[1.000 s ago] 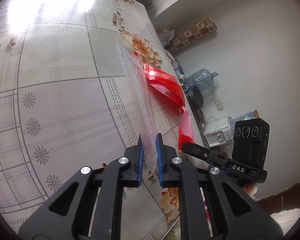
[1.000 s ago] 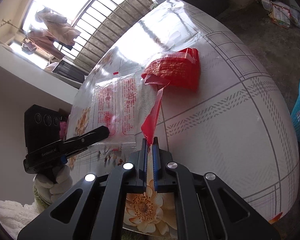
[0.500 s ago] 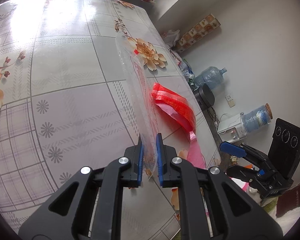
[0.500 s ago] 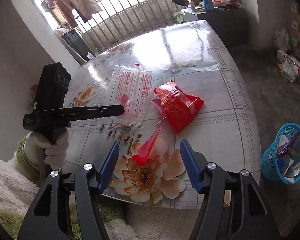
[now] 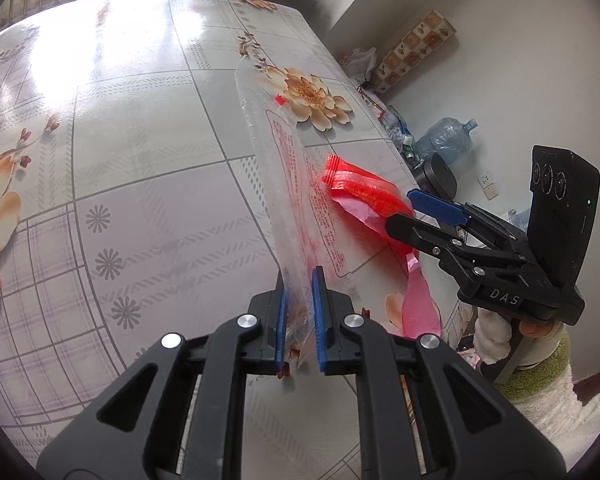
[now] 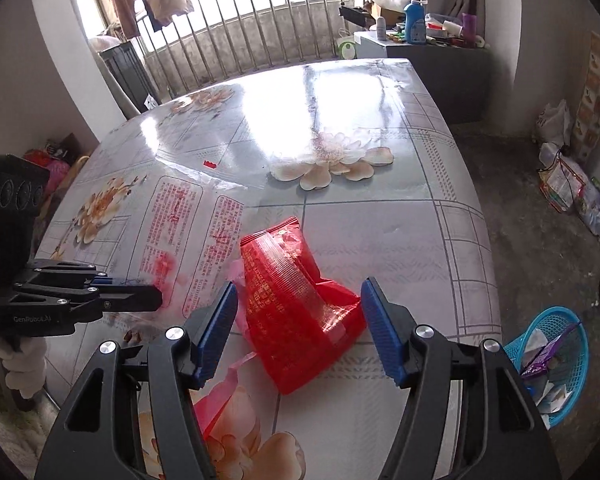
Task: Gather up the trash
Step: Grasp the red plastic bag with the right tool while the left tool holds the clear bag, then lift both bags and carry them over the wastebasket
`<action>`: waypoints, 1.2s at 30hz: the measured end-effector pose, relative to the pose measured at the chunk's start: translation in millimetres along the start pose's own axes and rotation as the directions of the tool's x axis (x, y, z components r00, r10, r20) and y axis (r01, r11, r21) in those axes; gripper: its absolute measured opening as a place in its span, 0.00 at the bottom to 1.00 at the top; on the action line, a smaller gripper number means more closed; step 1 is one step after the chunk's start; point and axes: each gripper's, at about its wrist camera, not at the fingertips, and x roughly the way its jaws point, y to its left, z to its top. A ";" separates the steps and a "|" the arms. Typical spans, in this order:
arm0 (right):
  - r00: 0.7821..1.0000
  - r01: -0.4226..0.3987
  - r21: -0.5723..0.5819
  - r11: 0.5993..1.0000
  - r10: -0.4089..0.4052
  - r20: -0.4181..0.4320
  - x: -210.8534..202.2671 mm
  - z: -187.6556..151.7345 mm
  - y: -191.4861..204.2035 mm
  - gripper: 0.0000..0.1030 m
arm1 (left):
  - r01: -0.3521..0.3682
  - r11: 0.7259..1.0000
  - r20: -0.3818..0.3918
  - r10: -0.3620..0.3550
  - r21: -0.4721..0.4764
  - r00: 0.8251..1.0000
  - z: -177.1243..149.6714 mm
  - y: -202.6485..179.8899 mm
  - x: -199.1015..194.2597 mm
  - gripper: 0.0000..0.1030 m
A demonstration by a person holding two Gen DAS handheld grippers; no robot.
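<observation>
Left tool: clamped on clear bag, left of red bag.
Right tool: fingers apart, above red bag.
Red bag: on bench.
Basket: floor, right of red bag.

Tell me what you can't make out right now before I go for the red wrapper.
- Red wrapper: its near left side in the left wrist view hides behind the clear bag.
- Clear bag's lower edge: covered by the left gripper pads clamping it.
- Blue basket: contents too small to name; right wrist view.
- Print on both wrappers: too small to read.
- Right gripper stands open above the wrapper; contact can't be judged.
</observation>
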 end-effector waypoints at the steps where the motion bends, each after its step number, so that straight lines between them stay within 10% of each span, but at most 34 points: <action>1: 1.000 -0.003 0.001 1.000 0.003 -0.005 2.2 -0.1 -1.3 0.61 | -0.010 1.000 0.003 0.010 0.009 1.000 0.2 -1.4 -0.2 0.09; 18: 1.000 0.007 0.063 0.998 -0.009 0.022 -9.6 -8.6 -6.9 0.34 | -0.109 0.988 0.038 0.106 0.108 0.994 7.0 -18.5 -4.0 0.09; 36: 0.996 -0.001 0.160 0.987 -0.013 0.085 -33.2 -7.6 -21.7 0.32 | -0.136 0.980 0.078 0.125 0.148 0.989 1.3 -29.0 -20.5 0.09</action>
